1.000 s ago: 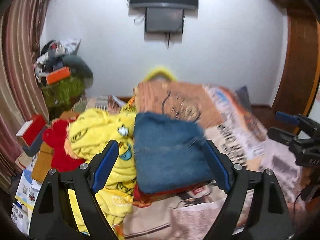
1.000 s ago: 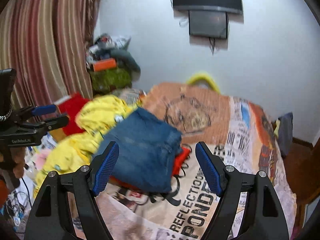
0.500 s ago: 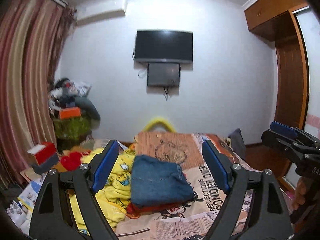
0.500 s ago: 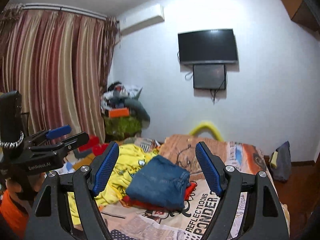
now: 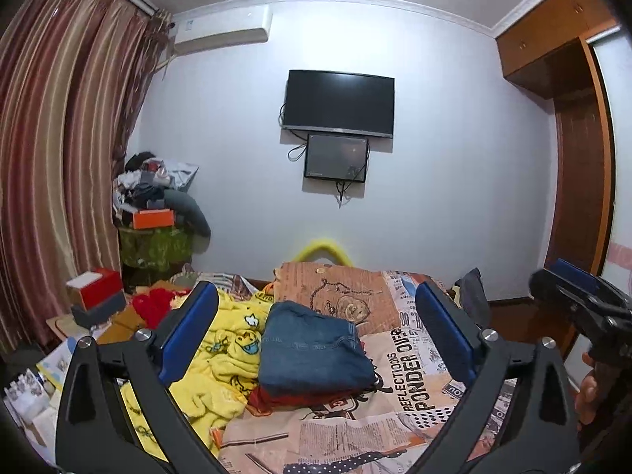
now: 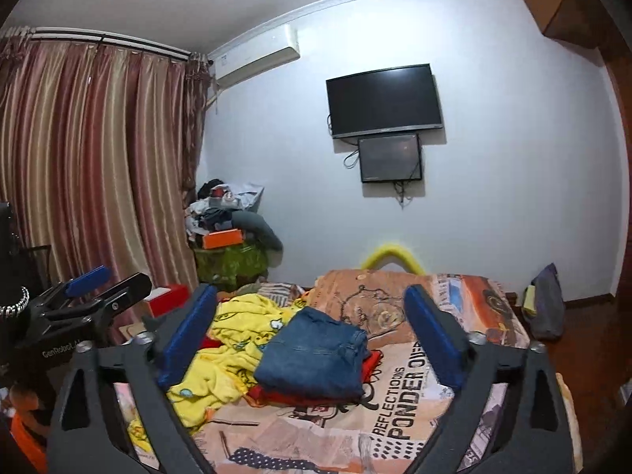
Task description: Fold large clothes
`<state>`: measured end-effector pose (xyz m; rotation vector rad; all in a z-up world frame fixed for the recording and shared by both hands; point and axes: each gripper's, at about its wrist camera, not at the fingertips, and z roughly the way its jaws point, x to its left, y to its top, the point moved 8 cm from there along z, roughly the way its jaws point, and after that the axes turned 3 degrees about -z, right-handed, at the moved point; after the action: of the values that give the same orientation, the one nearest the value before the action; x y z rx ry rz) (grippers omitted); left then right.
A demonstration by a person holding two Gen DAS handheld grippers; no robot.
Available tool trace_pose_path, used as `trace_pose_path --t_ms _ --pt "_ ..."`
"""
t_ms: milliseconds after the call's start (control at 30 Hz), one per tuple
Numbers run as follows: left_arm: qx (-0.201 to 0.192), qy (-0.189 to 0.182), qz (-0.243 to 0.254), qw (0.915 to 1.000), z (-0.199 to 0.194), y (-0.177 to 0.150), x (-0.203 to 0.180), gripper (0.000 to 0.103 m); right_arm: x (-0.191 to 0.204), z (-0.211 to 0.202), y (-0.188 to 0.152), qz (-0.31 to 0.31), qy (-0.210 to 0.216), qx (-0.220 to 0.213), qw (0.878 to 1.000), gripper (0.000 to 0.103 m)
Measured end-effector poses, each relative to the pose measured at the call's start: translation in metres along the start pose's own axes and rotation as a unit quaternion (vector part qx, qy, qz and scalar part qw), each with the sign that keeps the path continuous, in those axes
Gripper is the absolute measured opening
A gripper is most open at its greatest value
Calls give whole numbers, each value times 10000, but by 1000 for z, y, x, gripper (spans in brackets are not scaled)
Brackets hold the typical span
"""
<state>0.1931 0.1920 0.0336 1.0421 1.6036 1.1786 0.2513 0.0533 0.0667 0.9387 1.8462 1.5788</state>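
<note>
Folded blue jeans (image 5: 312, 347) (image 6: 316, 355) lie on a red garment (image 5: 300, 397) (image 6: 276, 395) in the middle of the bed, on its printed cover (image 5: 414, 375) (image 6: 414, 414). A crumpled yellow cartoon-print garment (image 5: 225, 347) (image 6: 237, 339) lies to their left. My left gripper (image 5: 315, 296) hangs back from the jeans with its jaws opening wide and nothing between them. My right gripper (image 6: 310, 290) does the same, also clear of the cloth. Each gripper shows at the edge of the other's view.
Striped curtains (image 6: 98, 166) hang on the left. A cluttered stand (image 5: 158, 213) fills the far left corner, with a red box (image 5: 98, 288) nearer. A TV (image 5: 339, 102) hangs on the far wall. A wooden wardrobe (image 5: 580, 181) stands right; a dark bag (image 6: 547, 304) sits beside the bed.
Both grippers have drawn back and up from the jeans, so the whole room shows. Their jaws stand wider than half a second ago. The jeans stay folded on the bed.
</note>
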Motion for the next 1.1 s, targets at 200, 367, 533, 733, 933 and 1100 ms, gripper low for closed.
trace_pose_path --t_ms 200,367,533,733,933,1100 --pt "54 95 -169 9998 2 -5 8 101 -3 7 -3 -49 -162 82 9998 103" --pt "85 127 -153 9998 3 -10 11 101 -6 8 -10 15 -162 160 9997 103" --pt "130 110 -141 9998 5 -14 10 101 -7 7 -12 59 -151 197 9997 103" --pt "195 72 -132 9997 8 -17 10 101 -8 6 -13 40 -143 239 9996 103" --pt "206 80 -109 9997 10 -18 8 101 -8 4 -13 35 -143 259 9996 103" --pt "255 28 -61 9997 13 -19 7 102 -9 5 -12 45 -141 279 9995 103"
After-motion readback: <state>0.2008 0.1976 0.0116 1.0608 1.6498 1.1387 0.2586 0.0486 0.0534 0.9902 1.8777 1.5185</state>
